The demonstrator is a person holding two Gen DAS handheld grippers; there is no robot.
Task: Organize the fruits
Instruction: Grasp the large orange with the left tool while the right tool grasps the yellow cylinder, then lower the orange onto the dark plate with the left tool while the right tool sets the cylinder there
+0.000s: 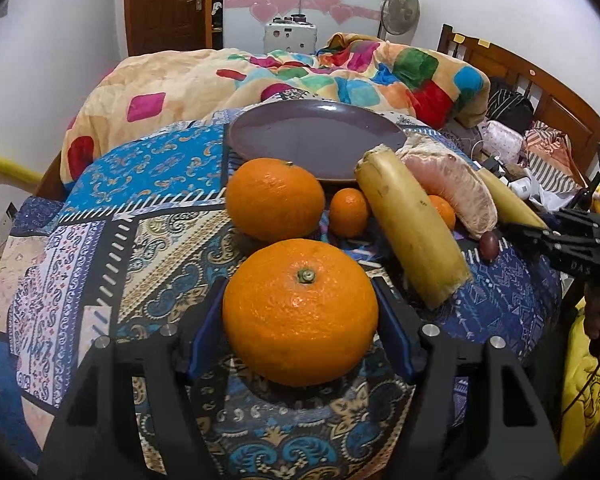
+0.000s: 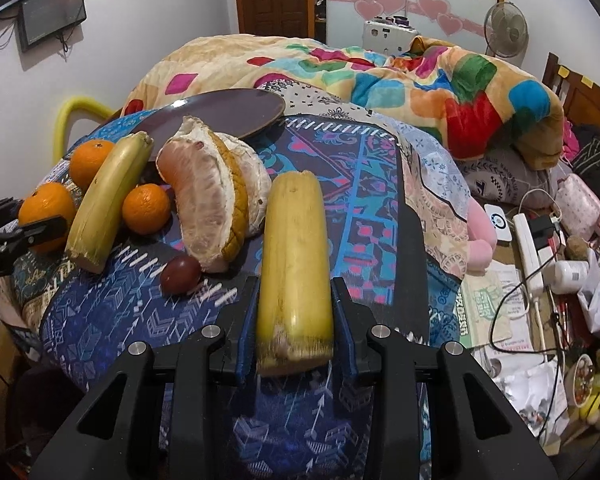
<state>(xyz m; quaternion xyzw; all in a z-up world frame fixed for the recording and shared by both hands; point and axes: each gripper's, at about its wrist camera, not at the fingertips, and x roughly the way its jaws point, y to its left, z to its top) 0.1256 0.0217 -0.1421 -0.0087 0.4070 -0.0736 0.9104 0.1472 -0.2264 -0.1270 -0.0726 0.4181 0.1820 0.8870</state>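
My left gripper (image 1: 300, 312) is shut on a big orange (image 1: 300, 312) low over the patterned cloth (image 1: 139, 240). A second big orange (image 1: 274, 199), a small orange (image 1: 349, 212), a yellow cane piece (image 1: 412, 228) and peeled pomelo (image 1: 452, 188) lie beyond, before an empty purple plate (image 1: 316, 136). My right gripper (image 2: 295, 308) is shut on another yellow cane piece (image 2: 295, 268). To its left lie a dark grape (image 2: 179, 275), the pomelo (image 2: 207, 204), a small orange (image 2: 146, 208) and the first cane piece (image 2: 103, 204).
The colourful quilt (image 2: 340, 72) is heaped on the bed behind. To the right lie a power strip (image 2: 532, 248), cables, papers and a white bottle (image 2: 572, 276). A yellow chair back (image 1: 7, 172) stands at the left.
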